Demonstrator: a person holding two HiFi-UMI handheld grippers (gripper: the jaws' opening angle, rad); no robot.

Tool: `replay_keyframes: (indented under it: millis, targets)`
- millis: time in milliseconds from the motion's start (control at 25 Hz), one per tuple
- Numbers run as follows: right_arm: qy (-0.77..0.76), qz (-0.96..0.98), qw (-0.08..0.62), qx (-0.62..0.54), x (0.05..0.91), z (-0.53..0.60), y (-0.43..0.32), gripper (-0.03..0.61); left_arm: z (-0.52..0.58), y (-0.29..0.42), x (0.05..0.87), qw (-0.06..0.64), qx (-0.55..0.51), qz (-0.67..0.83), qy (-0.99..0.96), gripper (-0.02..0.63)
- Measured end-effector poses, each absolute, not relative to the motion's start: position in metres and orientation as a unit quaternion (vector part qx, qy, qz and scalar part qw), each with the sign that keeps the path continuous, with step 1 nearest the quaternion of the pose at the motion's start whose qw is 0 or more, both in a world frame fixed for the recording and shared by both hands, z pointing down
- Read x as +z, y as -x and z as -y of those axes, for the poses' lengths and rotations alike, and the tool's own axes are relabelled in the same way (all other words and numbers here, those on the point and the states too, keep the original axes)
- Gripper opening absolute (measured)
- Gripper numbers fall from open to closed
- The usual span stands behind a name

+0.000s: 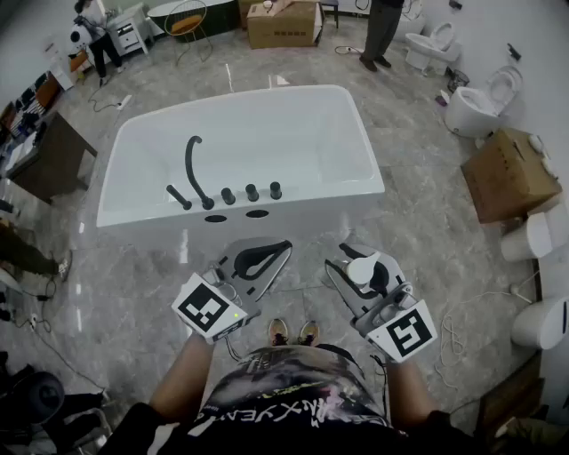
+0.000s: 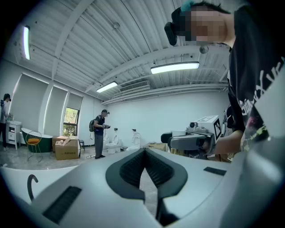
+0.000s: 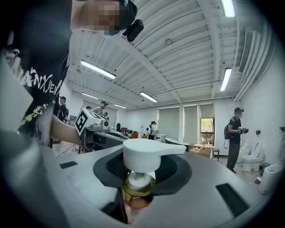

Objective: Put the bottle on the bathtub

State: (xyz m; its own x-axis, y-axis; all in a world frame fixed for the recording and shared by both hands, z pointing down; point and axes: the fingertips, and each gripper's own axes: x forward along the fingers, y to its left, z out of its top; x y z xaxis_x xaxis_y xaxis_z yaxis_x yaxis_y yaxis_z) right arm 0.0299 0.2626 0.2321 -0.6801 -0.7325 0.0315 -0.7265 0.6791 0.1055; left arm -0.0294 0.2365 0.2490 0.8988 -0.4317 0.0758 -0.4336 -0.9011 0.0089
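Note:
A white bathtub stands ahead on the grey marble floor, with a black faucet and knobs on its near rim. My right gripper is shut on a pump bottle, held short of the tub above the floor. In the right gripper view the bottle's white pump head and gold collar sit between the jaws of the right gripper; the body of the bottle is hidden. My left gripper is level with it, shut and holding nothing.
Cardboard boxes stand behind the tub and at the right. Toilets line the right side. A person stands at the back. A dark desk is at the left. My shoes are close to the tub.

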Motion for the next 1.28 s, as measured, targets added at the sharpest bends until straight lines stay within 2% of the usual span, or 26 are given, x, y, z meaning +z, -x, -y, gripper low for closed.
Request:
replay_keyframes:
  millis: [400, 720, 1280]
  targets:
    - [-0.395, 0.917, 0.037, -0.044, 0.232, -0.261, -0.026, 0.126, -0.233, 0.031, 0.25, 0.014, 0.034, 0.222, -0.974, 0.011]
    - [-0.397, 0.917, 0.013, -0.041, 0.226, -0.256, -0.029, 0.126, -0.23, 0.024, 0.251, 0.012, 0.032, 0.22, -0.975, 0.011]
    - [-0.394, 0.918, 0.028, -0.036, 0.231, -0.262, -0.044, 0.127, -0.238, 0.012, 0.247, 0.014, 0.038, 0.231, -0.972, 0.011]
